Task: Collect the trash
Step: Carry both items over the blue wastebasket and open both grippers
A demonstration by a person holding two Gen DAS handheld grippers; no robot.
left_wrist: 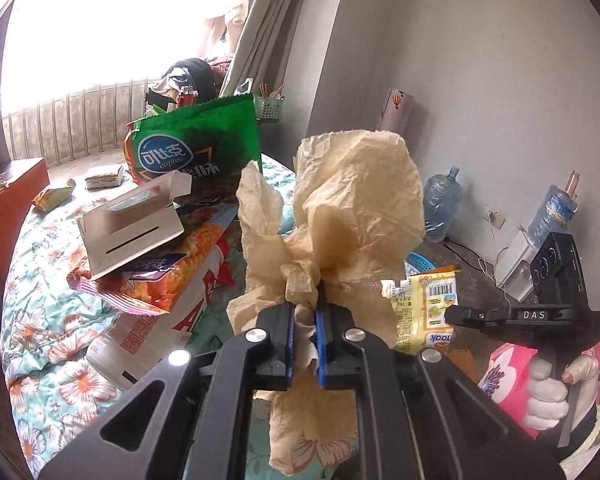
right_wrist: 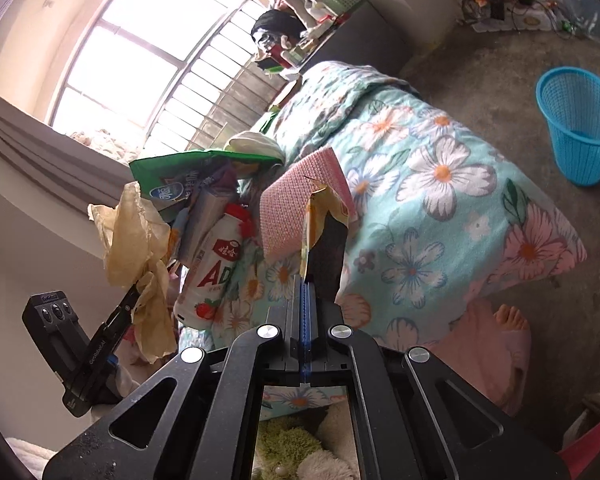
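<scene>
Left gripper (left_wrist: pixel 305 312) fingers pinching crumpled tan paper (left_wrist: pixel 352 200), right gripper (right_wrist: pixel 305 280) fingers clamped on yellow snack wrapper (right_wrist: pixel 320 232)

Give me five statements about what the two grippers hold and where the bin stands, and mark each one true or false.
1. The left gripper is shut on the crumpled tan paper. True.
2. The right gripper is open with nothing in it. False: it is shut on a yellow snack packet.
3. The blue basket stands on the floor. True.
4. The blue basket is full of wrappers. False: no wrappers show inside it.
5. The green chip bag lies on the floral bedspread. True.
</scene>
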